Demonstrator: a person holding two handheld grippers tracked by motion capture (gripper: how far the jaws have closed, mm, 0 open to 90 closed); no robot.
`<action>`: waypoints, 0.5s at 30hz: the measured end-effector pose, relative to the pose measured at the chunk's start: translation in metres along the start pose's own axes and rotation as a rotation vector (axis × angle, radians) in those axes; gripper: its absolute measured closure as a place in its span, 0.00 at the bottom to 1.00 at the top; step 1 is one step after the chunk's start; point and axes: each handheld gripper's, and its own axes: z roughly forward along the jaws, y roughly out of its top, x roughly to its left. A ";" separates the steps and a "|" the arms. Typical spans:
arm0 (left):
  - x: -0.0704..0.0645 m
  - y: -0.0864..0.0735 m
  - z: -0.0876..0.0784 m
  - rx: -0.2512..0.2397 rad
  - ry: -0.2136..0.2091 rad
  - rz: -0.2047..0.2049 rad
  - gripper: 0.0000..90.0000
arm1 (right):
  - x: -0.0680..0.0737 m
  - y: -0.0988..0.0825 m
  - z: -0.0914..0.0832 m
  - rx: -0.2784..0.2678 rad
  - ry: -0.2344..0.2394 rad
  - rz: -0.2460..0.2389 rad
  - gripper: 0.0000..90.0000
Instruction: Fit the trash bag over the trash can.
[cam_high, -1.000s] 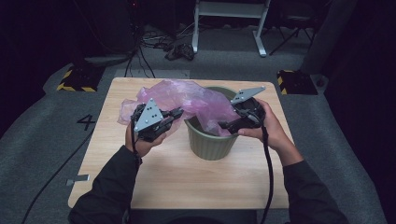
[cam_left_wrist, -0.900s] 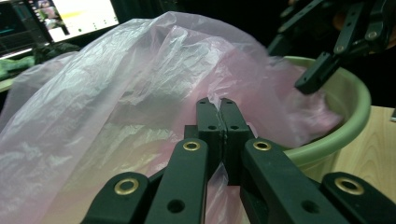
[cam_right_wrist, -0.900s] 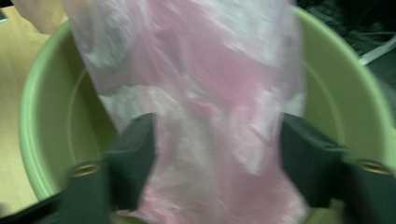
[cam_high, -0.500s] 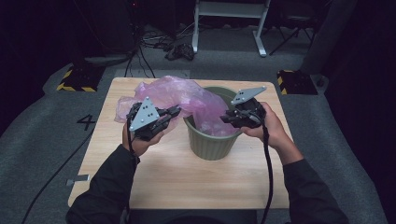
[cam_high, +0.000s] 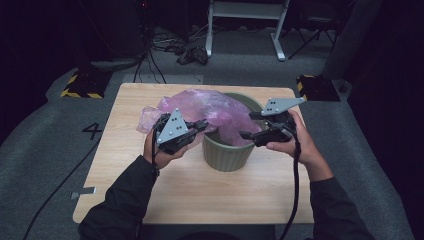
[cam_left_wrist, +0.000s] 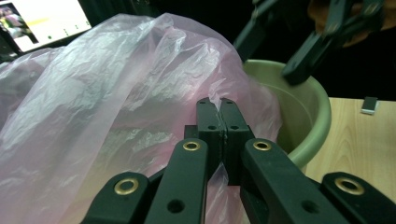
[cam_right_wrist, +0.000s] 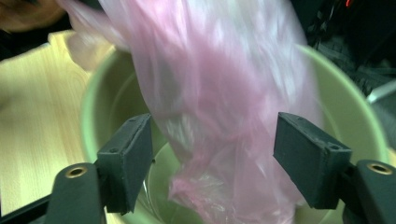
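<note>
A crumpled pink plastic bag (cam_high: 200, 107) drapes over the far left rim of a green pot (cam_high: 227, 150) standing mid-table, and part of it hangs down inside. My left gripper (cam_high: 202, 125) is shut on a fold of the bag (cam_left_wrist: 116, 93) at the pot's left rim (cam_left_wrist: 299, 116), its tips (cam_left_wrist: 219, 105) pinching the film. My right gripper (cam_high: 245, 134) hovers over the pot's right side. Its jaws have just been opening and stand wide (cam_right_wrist: 212, 158). The bag (cam_right_wrist: 210, 84) hangs loosely between them without being pressed, above the pot's inside (cam_right_wrist: 93, 107).
The pot stands on a light wooden table (cam_high: 150, 200) with bare board in front and to both sides. On the floor beyond the table lie cables (cam_high: 192, 55), white frame legs (cam_high: 245, 20) and two yellow-black striped blocks (cam_high: 80, 87).
The left gripper has shifted slightly right toward the pot with the bag in it. The right gripper has drawn a little back toward the pot's right rim.
</note>
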 end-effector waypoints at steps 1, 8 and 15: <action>-0.001 0.000 0.001 0.001 -0.005 -0.002 0.99 | 0.001 0.000 -0.003 -0.009 0.005 -0.006 0.31; -0.008 -0.003 0.007 0.014 -0.037 0.007 0.99 | 0.011 0.007 -0.001 -0.042 -0.023 -0.067 0.27; -0.014 -0.002 0.009 0.017 -0.066 0.020 0.99 | 0.010 0.015 0.026 0.050 -0.037 -0.101 0.35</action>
